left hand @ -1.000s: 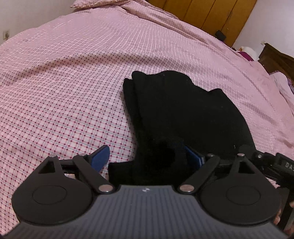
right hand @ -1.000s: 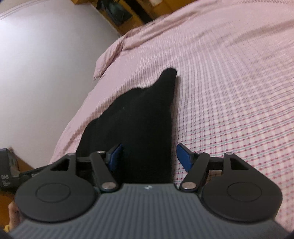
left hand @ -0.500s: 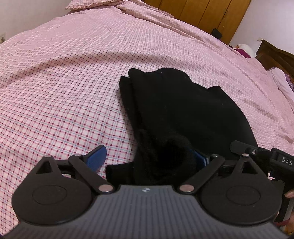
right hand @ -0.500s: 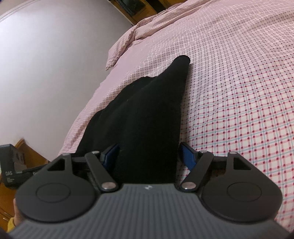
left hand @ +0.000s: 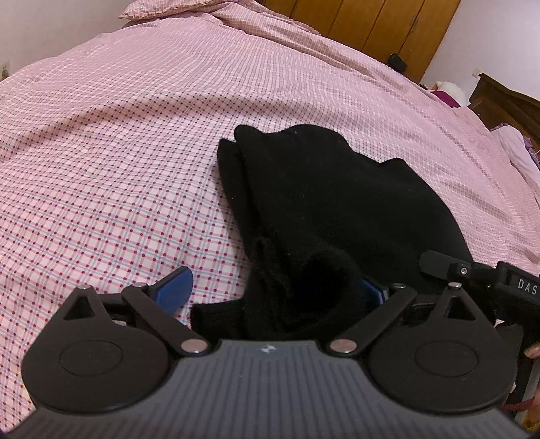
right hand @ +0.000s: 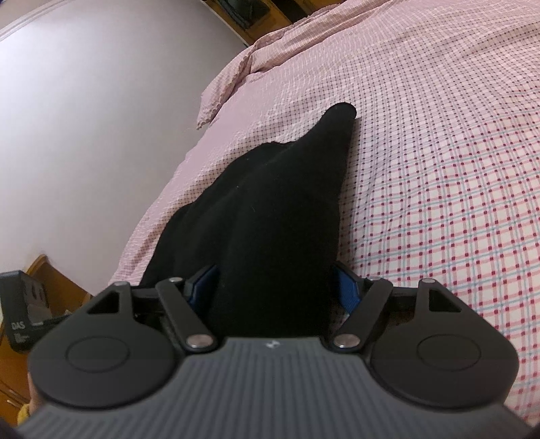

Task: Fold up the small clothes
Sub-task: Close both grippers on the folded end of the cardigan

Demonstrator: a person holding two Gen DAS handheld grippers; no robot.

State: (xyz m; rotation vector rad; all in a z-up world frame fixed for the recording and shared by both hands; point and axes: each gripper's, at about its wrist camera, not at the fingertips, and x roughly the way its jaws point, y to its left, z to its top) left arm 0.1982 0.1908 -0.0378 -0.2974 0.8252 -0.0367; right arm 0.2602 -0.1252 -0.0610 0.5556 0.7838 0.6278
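**Both grippers closing in on one black garment**

Since a second ago, both cameras are sitting lower and nearer the cloth, and the right jaws are narrowing around it. The right gripper [right hand: 273, 287] is now pinching the near end of the black garment [right hand: 270, 216], with its two blue fingers [right hand: 346, 290] pressing against the fabric on either side. The left gripper [left hand: 270, 287] is standing spread wide: one blue finger [left hand: 173, 287] is resting free over the bedspread, clear of the cloth, while the other is half buried behind a raised fold at the garment's near corner, so nothing is being gripped there.

One garment is lying on the bed, folded into layers; in the left wrist view two stacked edges are showing along its left side [left hand: 243, 175], and a small flap is poking out near the jaws. It is tapering to a rounded tip in the right wrist view.

One pink checked bedspread [left hand: 118, 152] is covering the bed, with one pillow [left hand: 162, 8] at the far end. Wooden wardrobe doors [left hand: 371, 23] are standing beyond it.
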